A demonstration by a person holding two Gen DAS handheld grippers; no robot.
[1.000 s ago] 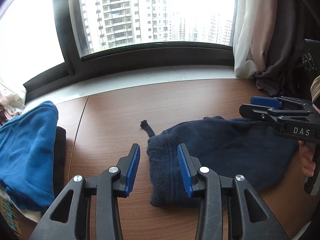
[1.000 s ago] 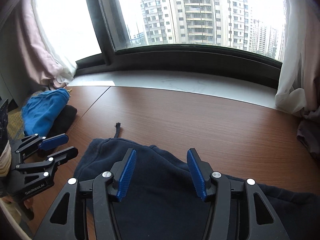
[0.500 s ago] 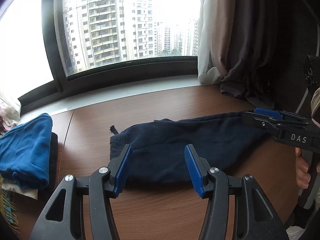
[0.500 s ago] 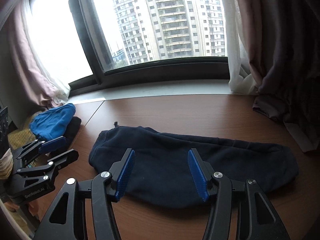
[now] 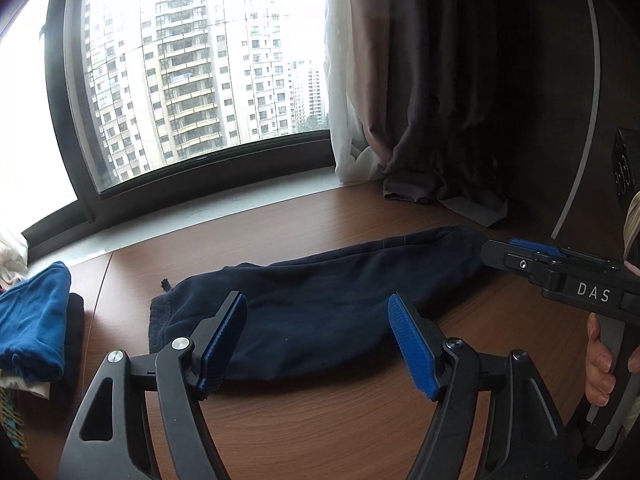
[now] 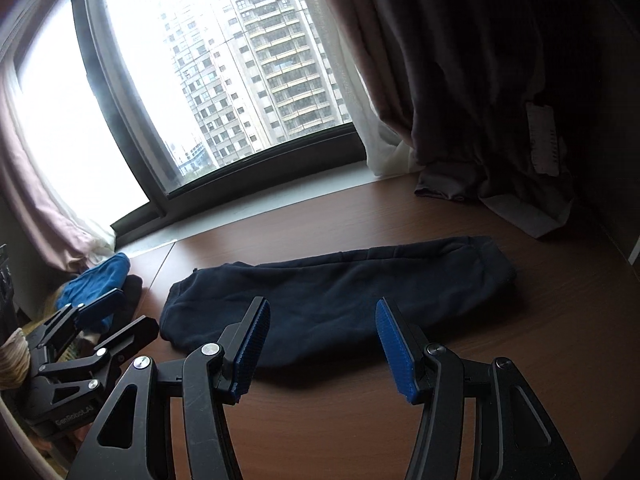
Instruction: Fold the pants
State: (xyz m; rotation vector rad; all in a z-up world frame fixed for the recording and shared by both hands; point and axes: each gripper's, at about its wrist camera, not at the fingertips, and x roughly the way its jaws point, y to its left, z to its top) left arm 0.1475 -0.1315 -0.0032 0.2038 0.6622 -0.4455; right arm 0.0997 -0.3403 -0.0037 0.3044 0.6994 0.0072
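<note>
Dark navy pants (image 5: 320, 304) lie flat in a long strip across the brown wooden table (image 5: 320, 420), waistband and drawstring at the left end. In the left wrist view my left gripper (image 5: 316, 298) hovers before the strip's left half, its jaws opening with nothing between them. My right gripper (image 6: 321, 302) hangs open before the pants (image 6: 340, 292), also holding nothing. Each wrist view catches the other tool from the side: the right gripper (image 5: 504, 250) near the cuff end, the left gripper (image 6: 136, 312) off the waistband end.
A folded blue garment (image 5: 32, 332) tops a pile with a black piece under it at the table's left edge. Dark curtains (image 5: 420, 120) drape onto the back right corner. A pale windowsill (image 5: 200, 216) runs behind. A hand (image 5: 600, 364) grips the right tool.
Both grippers have drawn back and lifted away from the pants, so the whole strip now shows. The left jaws have spread wider. Both views have swung toward the right curtain.
</note>
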